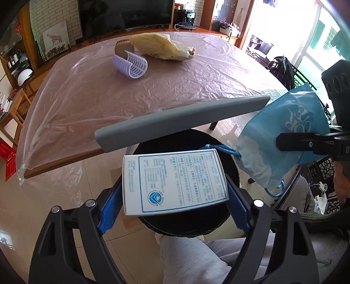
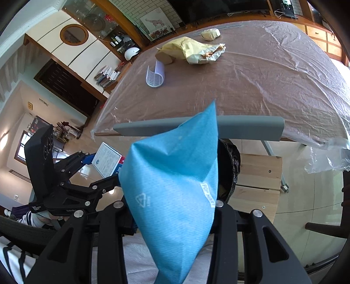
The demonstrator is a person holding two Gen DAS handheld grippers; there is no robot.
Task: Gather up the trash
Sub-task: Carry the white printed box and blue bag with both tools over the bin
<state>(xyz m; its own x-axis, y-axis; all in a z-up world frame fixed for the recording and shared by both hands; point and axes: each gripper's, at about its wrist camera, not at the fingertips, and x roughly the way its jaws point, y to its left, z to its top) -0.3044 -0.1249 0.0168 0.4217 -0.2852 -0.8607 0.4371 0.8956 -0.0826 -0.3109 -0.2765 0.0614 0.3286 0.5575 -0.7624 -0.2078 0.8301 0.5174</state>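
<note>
My left gripper (image 1: 175,201) is shut on a white printed box (image 1: 175,181) and holds it over a black-lined bin (image 1: 229,157) on a chair beside the table. The box and left gripper also show in the right wrist view (image 2: 107,160). My right gripper (image 2: 170,209) is shut on a blue paper bag (image 2: 175,181), held right of the box above the bin (image 2: 229,166); the bag shows in the left wrist view (image 1: 288,122). On the table lie a yellow wrapper (image 1: 161,47), a lavender mesh curl (image 1: 131,63) and a cardboard piece (image 1: 121,47).
The table (image 1: 87,104) is covered in clear plastic sheet. The grey chair back (image 1: 181,120) crosses in front of the bin. A crumpled pale lump (image 2: 210,34) lies far on the table. A TV (image 1: 124,15) and shelves stand beyond. My legs are below.
</note>
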